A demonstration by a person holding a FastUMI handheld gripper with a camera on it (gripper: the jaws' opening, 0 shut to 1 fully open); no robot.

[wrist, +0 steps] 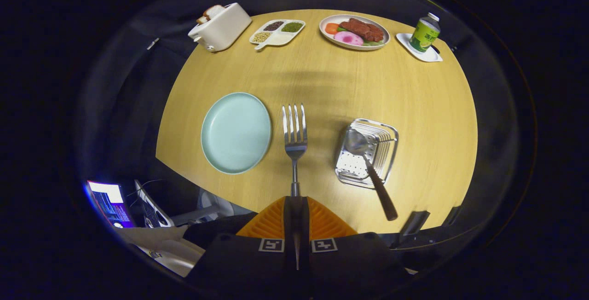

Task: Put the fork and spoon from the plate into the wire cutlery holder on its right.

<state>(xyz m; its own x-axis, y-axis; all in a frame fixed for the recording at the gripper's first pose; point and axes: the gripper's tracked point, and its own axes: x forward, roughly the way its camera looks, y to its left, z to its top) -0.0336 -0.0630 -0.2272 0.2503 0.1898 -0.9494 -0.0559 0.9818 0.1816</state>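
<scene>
We've got the fork (294, 136) clamped by its handle between the gripper (294, 203) fingers, tines pointing straight ahead, lifted above the table (414, 97). The pale green plate (236, 132) sits bare to its left. The wire cutlery holder (366, 152) lies right of the tines, spoon (368, 164) already in it, handle sticking out toward us. Next move likely rightward.

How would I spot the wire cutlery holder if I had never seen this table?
On the round wooden table, look right of the pale green plate and the fork clamped in the gripper. The wire cutlery holder is the square, shiny metal basket there, the only one with a spoon leaning out.
</scene>
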